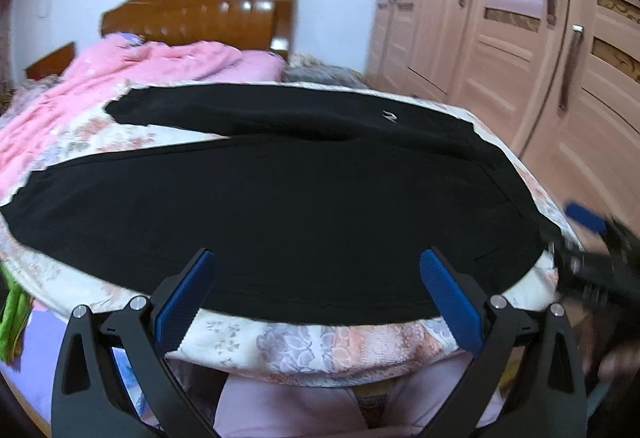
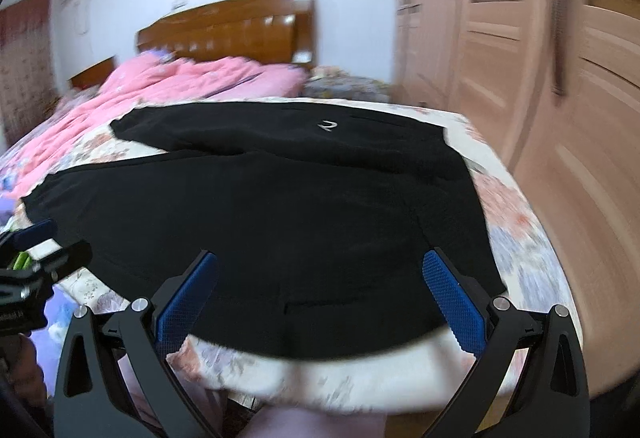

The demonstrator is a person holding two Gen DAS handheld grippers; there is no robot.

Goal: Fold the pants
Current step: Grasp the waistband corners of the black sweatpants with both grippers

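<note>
Black pants [image 1: 280,198] lie spread flat on a floral bed cover, legs running to the left and waistband to the right, with a small white logo [image 1: 389,116] on the far leg. My left gripper [image 1: 316,266] is open and empty, hovering over the near edge of the near leg. My right gripper [image 2: 320,266] is open and empty over the pants [image 2: 280,206] near the waist end. The right gripper also shows at the right edge of the left wrist view [image 1: 592,238]. The left gripper shows at the left edge of the right wrist view [image 2: 32,254].
The floral cover [image 1: 320,346] drapes over the near bed edge. A pink quilt [image 1: 120,78] is bunched at the far left below a wooden headboard [image 1: 200,14]. A pink wardrobe [image 1: 520,38] stands close on the right. A green cloth [image 1: 12,318] lies at the left edge.
</note>
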